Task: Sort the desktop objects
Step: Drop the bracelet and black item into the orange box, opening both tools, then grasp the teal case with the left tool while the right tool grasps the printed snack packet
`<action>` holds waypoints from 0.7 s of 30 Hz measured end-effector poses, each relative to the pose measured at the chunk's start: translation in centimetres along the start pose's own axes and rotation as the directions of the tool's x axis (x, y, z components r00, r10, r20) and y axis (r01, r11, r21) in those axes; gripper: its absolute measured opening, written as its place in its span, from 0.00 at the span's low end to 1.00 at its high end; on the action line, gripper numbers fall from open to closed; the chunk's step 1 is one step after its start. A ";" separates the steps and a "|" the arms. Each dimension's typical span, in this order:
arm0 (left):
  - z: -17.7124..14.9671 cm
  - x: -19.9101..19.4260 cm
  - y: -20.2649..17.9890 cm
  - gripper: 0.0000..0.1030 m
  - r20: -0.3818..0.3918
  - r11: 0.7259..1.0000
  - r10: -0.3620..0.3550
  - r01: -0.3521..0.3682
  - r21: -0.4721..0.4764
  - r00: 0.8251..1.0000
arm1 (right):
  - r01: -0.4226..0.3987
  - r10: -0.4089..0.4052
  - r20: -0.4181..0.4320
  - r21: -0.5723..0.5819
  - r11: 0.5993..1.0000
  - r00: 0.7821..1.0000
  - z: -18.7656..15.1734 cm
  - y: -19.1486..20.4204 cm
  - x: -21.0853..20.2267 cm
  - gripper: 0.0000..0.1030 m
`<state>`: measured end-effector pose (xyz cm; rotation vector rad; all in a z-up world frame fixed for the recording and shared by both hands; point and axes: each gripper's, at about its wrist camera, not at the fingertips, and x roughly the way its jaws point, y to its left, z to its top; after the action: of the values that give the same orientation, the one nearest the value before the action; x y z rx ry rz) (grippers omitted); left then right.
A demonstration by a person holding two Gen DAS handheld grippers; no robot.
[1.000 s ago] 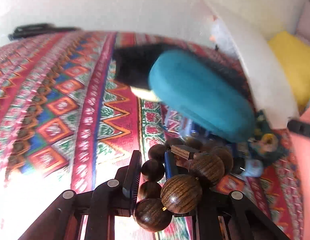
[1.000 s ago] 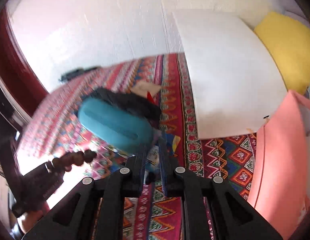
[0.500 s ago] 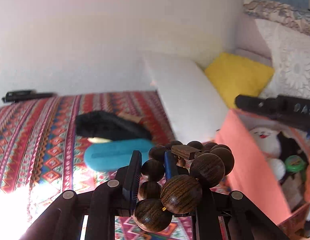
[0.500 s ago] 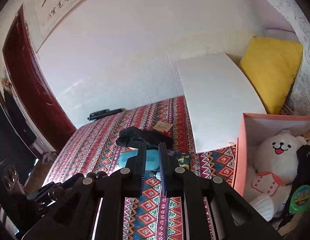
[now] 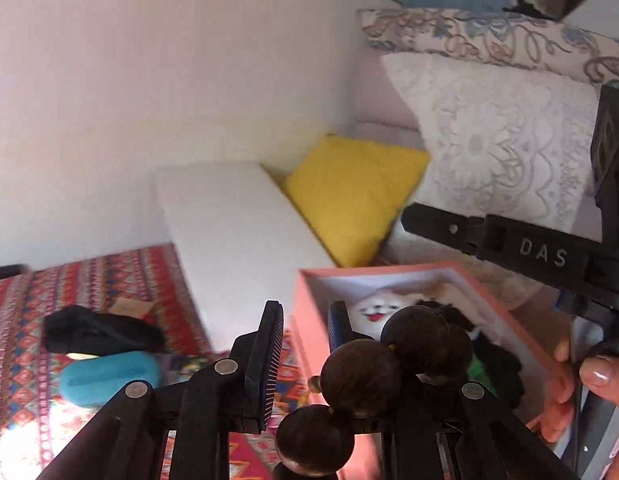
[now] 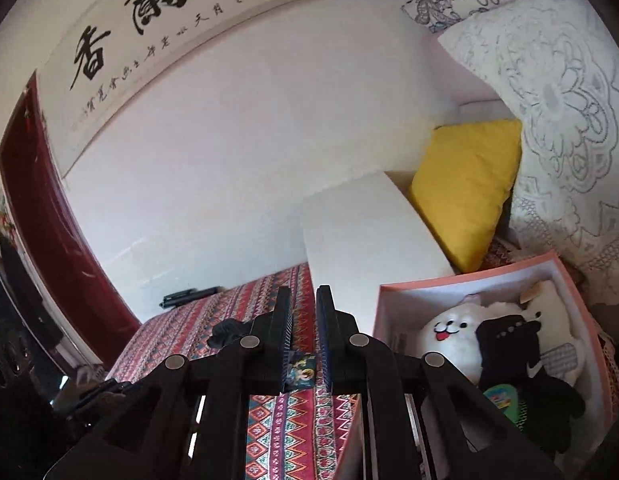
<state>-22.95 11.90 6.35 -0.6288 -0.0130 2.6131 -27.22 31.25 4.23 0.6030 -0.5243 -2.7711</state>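
A bracelet of big dark wooden beads [image 5: 361,376] lies against the outer side of my left gripper's [image 5: 303,344] right finger, over the pink box [image 5: 305,320]. The left jaws stand apart with nothing between them. The open pink box [image 6: 469,276] holds a white plush toy [image 6: 449,332], black fabric and a green item. My right gripper [image 6: 305,320] is raised beside the box, its fingers a narrow slit apart and empty. In the left wrist view its black body shows as a bar marked DAS at the right, held by a hand [image 5: 597,372].
On the patterned cloth [image 5: 25,320] lie a teal case [image 5: 109,376] and a black fabric piece [image 5: 97,332]. A white board [image 5: 237,240], a yellow cushion [image 5: 349,192] and lace pillows [image 6: 557,120] stand behind the box. A black pen-like object [image 6: 189,296] lies by the wall.
Both grippers rose and swung right, from the teal case to the pink box. The beads that sat between the left fingers now lie outside the right finger.
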 end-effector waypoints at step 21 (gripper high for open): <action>-4.4 9.4 0.0 0.94 -0.312 0.988 -0.024 -0.026 -0.153 0.950 | 0.292 -0.291 -0.035 0.017 0.956 0.956 0.1 -6.5 0.8 0.99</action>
<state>-28.54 15.49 -1.68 -1.0931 -0.1190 2.4996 -29.10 36.92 1.48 0.7872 -0.4937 -3.0279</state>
